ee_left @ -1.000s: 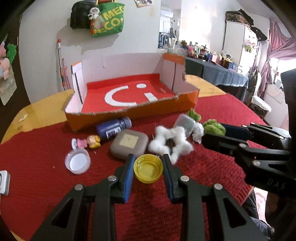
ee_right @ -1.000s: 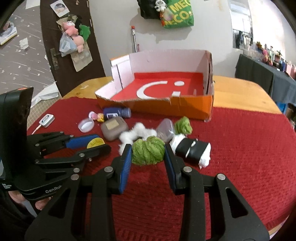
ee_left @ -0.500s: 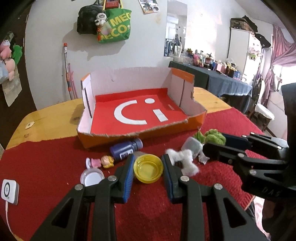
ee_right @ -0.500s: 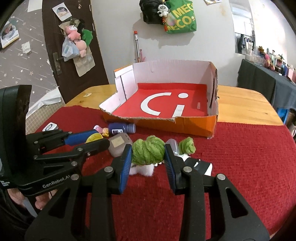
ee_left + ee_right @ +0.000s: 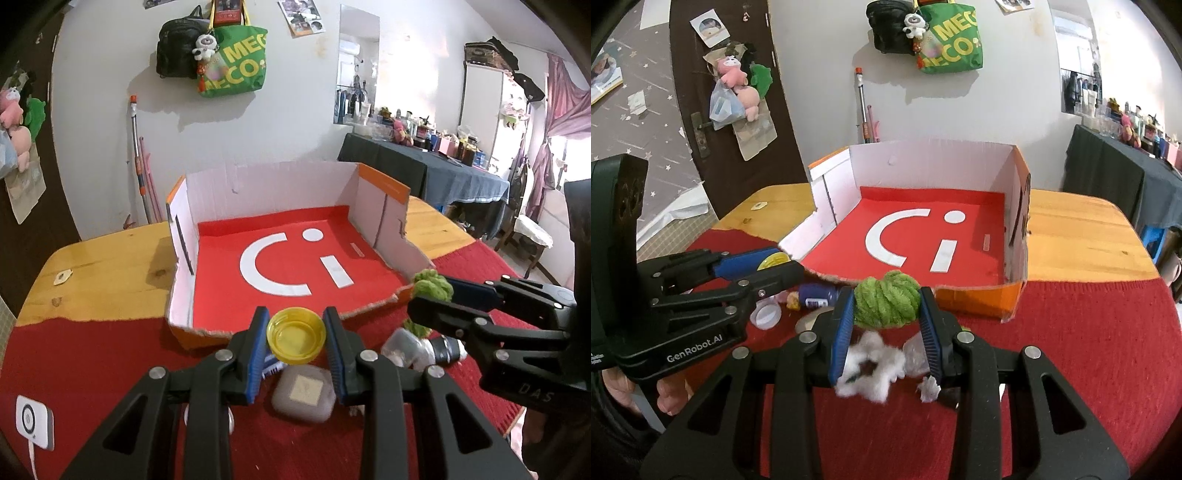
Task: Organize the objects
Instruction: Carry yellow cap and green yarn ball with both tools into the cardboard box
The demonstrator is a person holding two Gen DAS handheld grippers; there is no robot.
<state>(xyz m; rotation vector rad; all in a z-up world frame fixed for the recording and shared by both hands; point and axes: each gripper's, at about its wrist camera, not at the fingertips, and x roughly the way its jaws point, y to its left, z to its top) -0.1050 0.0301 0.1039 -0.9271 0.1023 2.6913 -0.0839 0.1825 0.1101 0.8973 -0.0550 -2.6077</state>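
Note:
My left gripper (image 5: 296,336) is shut on a yellow plastic lid (image 5: 296,335), held in the air just before the torn front wall of the orange cardboard box (image 5: 207,334). My right gripper (image 5: 887,306) is shut on a green fuzzy ball (image 5: 886,303), also lifted near the box's front edge (image 5: 975,301). The box has a red floor with a white logo and nothing lies in it. In the left wrist view the right gripper (image 5: 430,291) reaches in from the right with the green ball (image 5: 433,285); in the right wrist view the left gripper (image 5: 779,264) shows at the left.
On the red cloth (image 5: 1071,350) lie a grey square case (image 5: 304,394), a white fluffy star (image 5: 870,363), a blue bottle (image 5: 816,295), a white round lid (image 5: 765,314), a clear jar (image 5: 400,346) and a black-and-white thing (image 5: 447,347). A white device (image 5: 33,424) sits at the left edge.
Both grippers have risen and moved toward the box, carrying the yellow lid and the green ball. The objects on the cloth now lie lower in both views.

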